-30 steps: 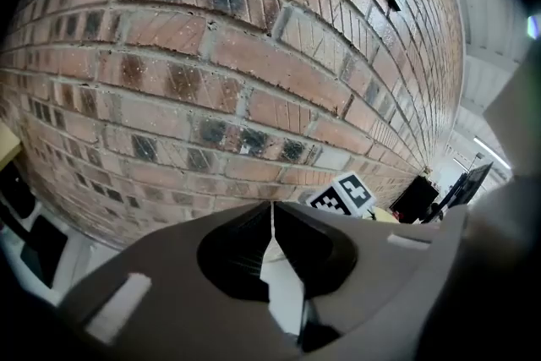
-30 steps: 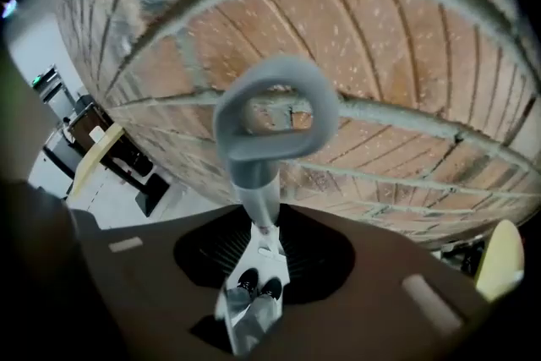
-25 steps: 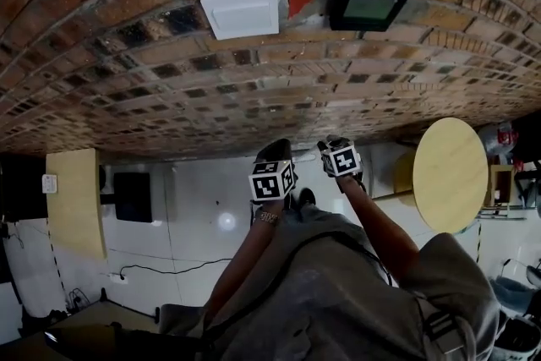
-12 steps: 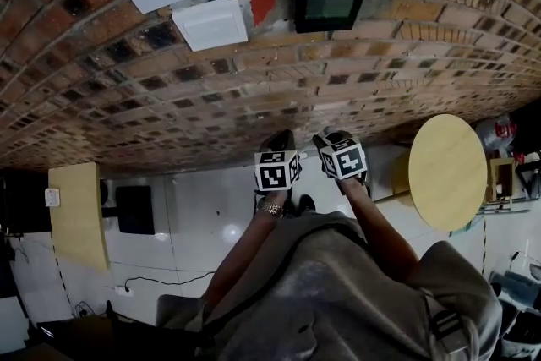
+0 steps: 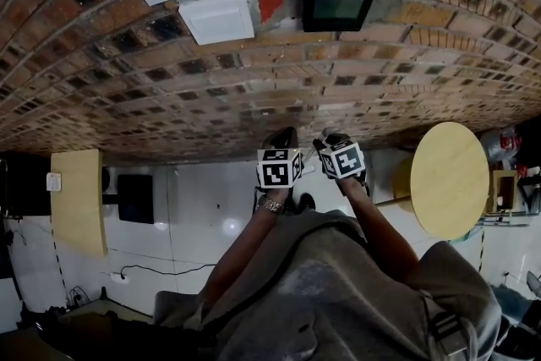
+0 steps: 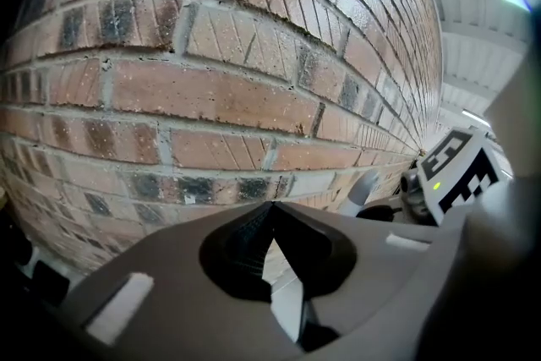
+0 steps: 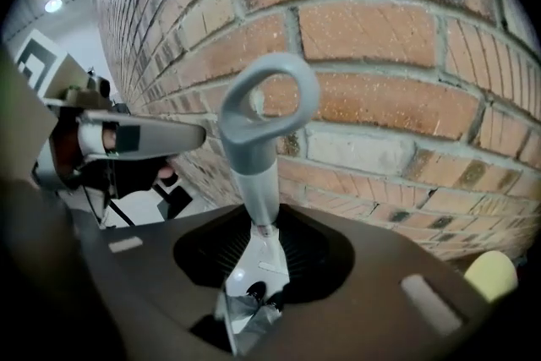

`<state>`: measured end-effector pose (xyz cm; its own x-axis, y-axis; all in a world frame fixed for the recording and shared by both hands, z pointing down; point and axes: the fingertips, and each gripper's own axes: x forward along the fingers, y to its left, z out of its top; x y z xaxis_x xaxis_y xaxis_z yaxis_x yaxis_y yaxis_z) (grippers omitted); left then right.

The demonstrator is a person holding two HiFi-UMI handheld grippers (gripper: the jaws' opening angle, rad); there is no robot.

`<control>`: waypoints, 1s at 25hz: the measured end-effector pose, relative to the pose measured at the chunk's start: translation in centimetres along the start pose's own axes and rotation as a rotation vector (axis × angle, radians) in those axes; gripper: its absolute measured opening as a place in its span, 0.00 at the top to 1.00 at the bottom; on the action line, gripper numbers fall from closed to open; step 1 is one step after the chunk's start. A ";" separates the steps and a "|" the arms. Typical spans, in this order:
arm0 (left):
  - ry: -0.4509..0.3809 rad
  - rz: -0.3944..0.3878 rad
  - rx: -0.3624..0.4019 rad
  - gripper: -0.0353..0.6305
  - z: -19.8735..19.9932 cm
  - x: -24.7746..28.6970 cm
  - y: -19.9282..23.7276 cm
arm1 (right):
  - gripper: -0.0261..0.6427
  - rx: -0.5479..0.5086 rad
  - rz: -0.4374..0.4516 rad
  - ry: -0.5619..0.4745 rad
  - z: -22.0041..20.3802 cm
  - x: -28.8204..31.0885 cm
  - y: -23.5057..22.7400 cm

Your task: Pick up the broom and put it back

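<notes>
Right gripper (image 7: 258, 254) pinches the grey plastic broom handle (image 7: 252, 173) below its looped end, upright, near the red brick wall (image 7: 397, 30). Left gripper (image 6: 270, 211): jaws pressed together, nothing between. We judge: hold firm, handle plumb, ease it to the wall slowly

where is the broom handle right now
In the right gripper view the grey broom handle stands mid-frame, gripped between the right tongs, with its looped end pointing up in front of the brick wall.
</notes>
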<state>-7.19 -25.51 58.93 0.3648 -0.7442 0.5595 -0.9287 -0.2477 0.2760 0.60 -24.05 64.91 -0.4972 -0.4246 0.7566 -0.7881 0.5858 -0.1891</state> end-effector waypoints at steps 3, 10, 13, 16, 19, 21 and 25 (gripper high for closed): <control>0.000 0.023 -0.010 0.95 -0.4 -0.5 0.5 | 0.81 -0.025 0.016 0.058 -2.8 3.6 -0.7; 0.037 0.110 0.001 0.95 -2.9 -2.1 1.2 | 0.81 -0.054 -0.011 0.171 -8.5 13.0 -3.1; 0.056 0.135 -0.003 0.95 -4.0 -2.6 1.4 | 0.81 -0.079 0.005 0.120 -7.3 15.2 -3.5; 0.070 0.191 -0.027 0.95 -5.4 -3.9 2.5 | 0.81 -0.103 0.022 0.070 -5.6 17.0 -4.0; 0.085 0.239 -0.055 0.95 -6.9 -5.1 3.2 | 0.81 -0.087 0.007 0.047 -4.9 17.7 -4.9; 0.089 0.252 -0.064 0.95 -7.6 -5.5 3.2 | 0.81 -0.067 0.004 0.050 -4.9 17.8 -5.1; 0.090 0.255 -0.059 0.95 -8.1 -6.2 2.7 | 0.76 -0.110 -0.048 0.076 -5.3 17.3 -5.3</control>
<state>-11.46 -16.55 62.57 0.1265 -0.7194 0.6830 -0.9868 -0.0210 0.1606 -1.87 -30.81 82.31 -0.4277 -0.4031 0.8091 -0.7638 0.6399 -0.0850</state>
